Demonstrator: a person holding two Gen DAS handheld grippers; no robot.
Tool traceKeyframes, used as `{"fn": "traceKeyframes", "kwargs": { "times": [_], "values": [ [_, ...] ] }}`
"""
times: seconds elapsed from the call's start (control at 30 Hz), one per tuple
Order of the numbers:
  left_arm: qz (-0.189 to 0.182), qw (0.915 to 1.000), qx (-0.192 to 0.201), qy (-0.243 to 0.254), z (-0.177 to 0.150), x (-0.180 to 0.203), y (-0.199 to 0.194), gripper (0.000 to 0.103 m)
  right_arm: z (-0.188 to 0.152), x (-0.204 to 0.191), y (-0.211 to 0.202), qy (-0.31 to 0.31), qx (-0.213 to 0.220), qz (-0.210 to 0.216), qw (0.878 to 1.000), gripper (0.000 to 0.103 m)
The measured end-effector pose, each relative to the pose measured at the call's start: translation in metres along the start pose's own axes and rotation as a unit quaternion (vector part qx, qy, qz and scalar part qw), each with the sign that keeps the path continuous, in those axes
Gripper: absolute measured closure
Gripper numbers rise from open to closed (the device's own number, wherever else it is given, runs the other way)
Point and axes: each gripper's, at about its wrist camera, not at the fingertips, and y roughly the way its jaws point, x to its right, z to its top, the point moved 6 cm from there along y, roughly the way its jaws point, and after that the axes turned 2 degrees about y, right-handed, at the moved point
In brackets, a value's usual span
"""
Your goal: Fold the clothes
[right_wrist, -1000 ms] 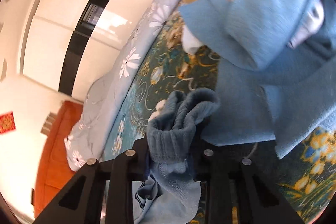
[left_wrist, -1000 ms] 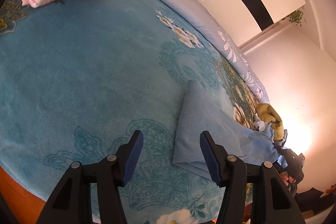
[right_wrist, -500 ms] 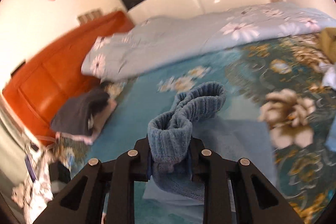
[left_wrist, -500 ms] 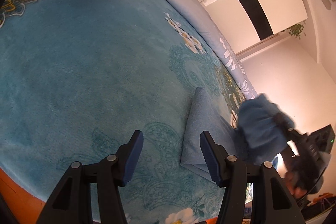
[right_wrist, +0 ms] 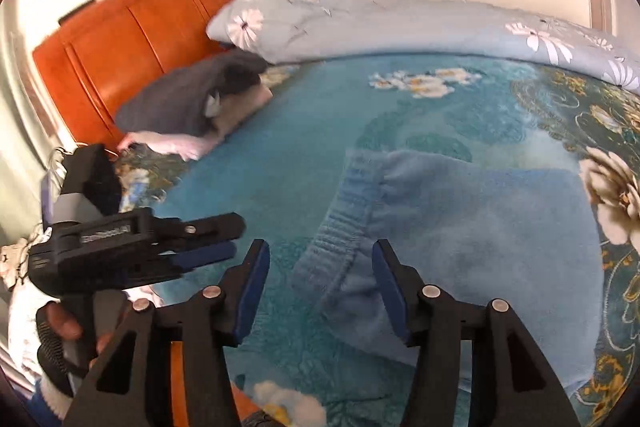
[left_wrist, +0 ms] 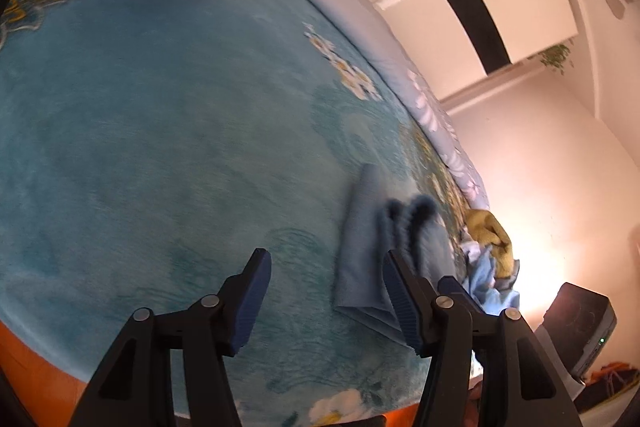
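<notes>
A light blue fleece garment (right_wrist: 472,227) lies folded on the teal floral blanket (right_wrist: 280,155), its ribbed band (right_wrist: 344,227) turned toward me. My right gripper (right_wrist: 320,287) hovers just above that band, open, with nothing between its fingers. In the left wrist view the same garment (left_wrist: 360,267) lies just right of my left gripper (left_wrist: 326,295), which is open and empty over bare blanket (left_wrist: 160,147). The ribbed band (left_wrist: 408,219) is blurred there. The left gripper (right_wrist: 224,237) also shows in the right wrist view, held by a gloved hand (right_wrist: 60,331).
A stack of folded clothes, dark grey over pink (right_wrist: 192,107), sits by the orange headboard (right_wrist: 140,27). A pale floral quilt (right_wrist: 400,23) lies along the far side. A heap with a yellow garment (left_wrist: 490,235) is beyond the blue one. The bed's near edge is just below the grippers.
My right gripper has opened and let go of the ribbed end, which now lies on the folded garment. The right view swung toward the headboard. The left gripper stayed open.
</notes>
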Motion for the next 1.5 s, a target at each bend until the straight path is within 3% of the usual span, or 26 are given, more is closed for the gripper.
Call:
{"fn": "traceKeyframes", "kwargs": {
  "times": [0.13, 0.27, 0.33, 0.37, 0.5, 0.57, 0.73, 0.87, 0.97, 1.0, 1.07, 1.2, 1.3, 1.4, 1.5],
  "values": [
    [-0.044, 0.9983, -0.025, 0.027, -0.007, 0.032, 0.021, 0.034, -0.009, 0.054, -0.039, 0.075, 0.029, -0.039, 0.996, 0.047],
    [-0.051, 0.9964, -0.056, 0.039, -0.016, 0.054, 0.053, 0.031, -0.029, 0.102, -0.071, 0.159, 0.04, -0.054, 0.985, 0.046],
    [-0.042, 0.9967, -0.052, 0.045, -0.019, 0.059, 0.06, 0.032, -0.039, 0.114, -0.078, 0.181, 0.036, -0.058, 0.981, 0.045],
    [-0.035, 0.9971, -0.044, 0.05, -0.019, 0.062, 0.06, 0.035, -0.043, 0.12, -0.081, 0.189, 0.034, -0.061, 0.979, 0.045],
    [-0.004, 0.9957, -0.015, 0.091, -0.019, 0.073, 0.059, 0.063, -0.053, 0.135, -0.08, 0.212, 0.03, -0.055, 0.975, 0.045],
    [0.007, 0.9939, -0.008, 0.11, -0.018, 0.078, 0.059, 0.07, -0.055, 0.139, -0.077, 0.221, 0.029, -0.047, 0.974, 0.045],
    [-0.043, 0.9937, 0.014, 0.102, 0.007, 0.084, 0.049, 0.073, -0.058, 0.143, -0.076, 0.228, 0.031, -0.034, 0.973, 0.045],
    [0.007, 0.9949, -0.002, 0.1, 0.013, 0.064, 0.068, 0.073, -0.059, 0.144, -0.08, 0.23, 0.043, -0.029, 0.972, 0.045],
    [0.046, 0.9955, -0.018, 0.08, 0.002, 0.04, 0.081, 0.067, -0.057, 0.147, -0.081, 0.235, 0.048, -0.024, 0.971, 0.045],
    [0.048, 0.996, -0.02, 0.073, 0.001, 0.035, 0.08, 0.054, -0.056, 0.149, -0.081, 0.237, 0.049, -0.023, 0.97, 0.042],
    [0.056, 0.996, -0.022, 0.065, 0.001, 0.029, 0.077, 0.039, -0.055, 0.153, -0.075, 0.249, 0.045, -0.014, 0.967, 0.039],
    [0.067, 0.9943, -0.025, 0.078, 0.005, 0.028, 0.072, 0.027, -0.053, 0.164, -0.063, 0.275, 0.037, 0.01, 0.961, 0.038],
    [0.07, 0.9923, -0.033, 0.097, 0.003, 0.029, 0.078, 0.027, -0.052, 0.172, -0.053, 0.295, 0.03, 0.027, 0.955, 0.038],
    [0.038, 0.9945, -0.044, 0.088, 0.003, 0.032, 0.081, 0.027, -0.05, 0.179, -0.044, 0.314, 0.024, 0.045, 0.948, 0.038],
    [-0.03, 0.9936, -0.09, 0.062, -0.004, 0.037, 0.095, 0.027, -0.043, 0.184, -0.035, 0.324, 0.021, 0.069, 0.943, 0.038]
  ]
}}
